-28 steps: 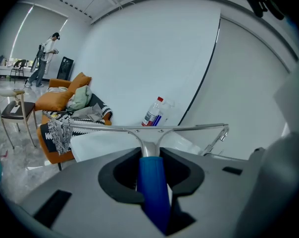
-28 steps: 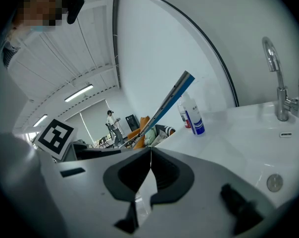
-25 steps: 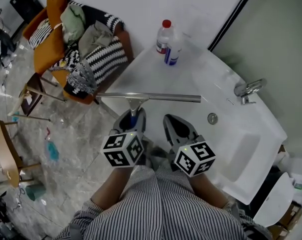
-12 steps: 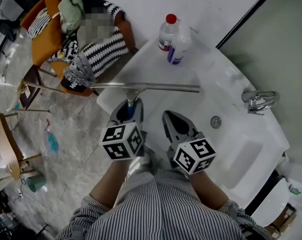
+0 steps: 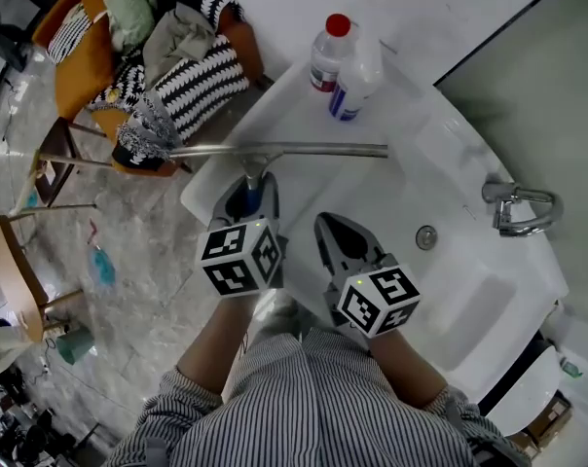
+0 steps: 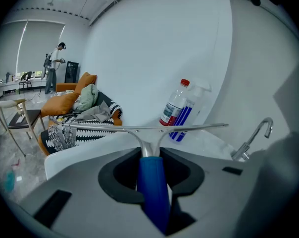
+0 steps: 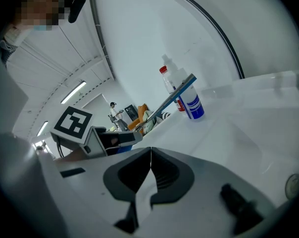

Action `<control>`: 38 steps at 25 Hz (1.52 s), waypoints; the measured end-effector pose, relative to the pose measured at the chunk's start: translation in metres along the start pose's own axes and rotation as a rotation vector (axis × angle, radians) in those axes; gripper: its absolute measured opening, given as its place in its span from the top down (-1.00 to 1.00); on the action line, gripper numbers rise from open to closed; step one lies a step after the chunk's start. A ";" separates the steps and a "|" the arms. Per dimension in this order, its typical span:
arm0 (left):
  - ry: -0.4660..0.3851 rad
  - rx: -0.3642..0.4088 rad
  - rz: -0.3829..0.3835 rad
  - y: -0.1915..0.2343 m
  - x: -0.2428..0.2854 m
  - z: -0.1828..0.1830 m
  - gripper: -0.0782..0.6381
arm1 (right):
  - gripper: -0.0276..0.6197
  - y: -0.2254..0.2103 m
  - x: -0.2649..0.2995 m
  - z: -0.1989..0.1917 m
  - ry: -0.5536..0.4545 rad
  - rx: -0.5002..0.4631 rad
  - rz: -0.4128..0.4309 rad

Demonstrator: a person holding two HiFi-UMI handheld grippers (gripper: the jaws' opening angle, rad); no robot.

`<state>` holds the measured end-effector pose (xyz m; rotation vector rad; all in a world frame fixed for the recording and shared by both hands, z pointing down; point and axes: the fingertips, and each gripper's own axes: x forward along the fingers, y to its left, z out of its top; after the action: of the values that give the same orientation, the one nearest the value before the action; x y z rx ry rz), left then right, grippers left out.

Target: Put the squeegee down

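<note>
Squeegee (image 5: pixel 284 150): we hold it by its blue handle in the left gripper (image 5: pixel 250 195), whose jaws are clamped on that handle. The blade bar lies crosswise over the near left part of the counter (image 5: pixel 313 202), short of the bottles. We cannot tell whether the blade touches the counter.

Right gripper (image 5: pixel 341 243): jaws together, nothing between them, just beside the left.

Progress, our judgement: not done. The squeegee is not yet released. We have to lower it, lay it flat and open the jaws.

Count: one squeegee; two bottles, one red-capped bottle (image 5: pixel 325 52) and one spray bottle (image 5: pixel 355 81); one faucet (image 5: pixel 518 207); two grippers.
</note>
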<state>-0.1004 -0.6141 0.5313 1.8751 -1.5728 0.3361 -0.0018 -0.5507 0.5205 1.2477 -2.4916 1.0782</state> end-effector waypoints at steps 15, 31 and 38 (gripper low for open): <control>0.045 0.015 0.051 0.014 0.043 -0.006 0.46 | 0.86 -0.013 0.020 -0.016 0.062 0.042 0.031; 0.093 0.095 0.125 0.023 0.066 -0.013 0.46 | 0.86 -0.018 0.028 -0.016 0.059 0.092 0.046; 0.096 0.138 0.151 0.026 0.072 -0.017 0.46 | 0.86 -0.031 0.026 -0.011 0.039 0.108 0.018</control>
<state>-0.1035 -0.6608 0.5937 1.8171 -1.6661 0.6068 0.0029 -0.5721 0.5558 1.2223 -2.4497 1.2448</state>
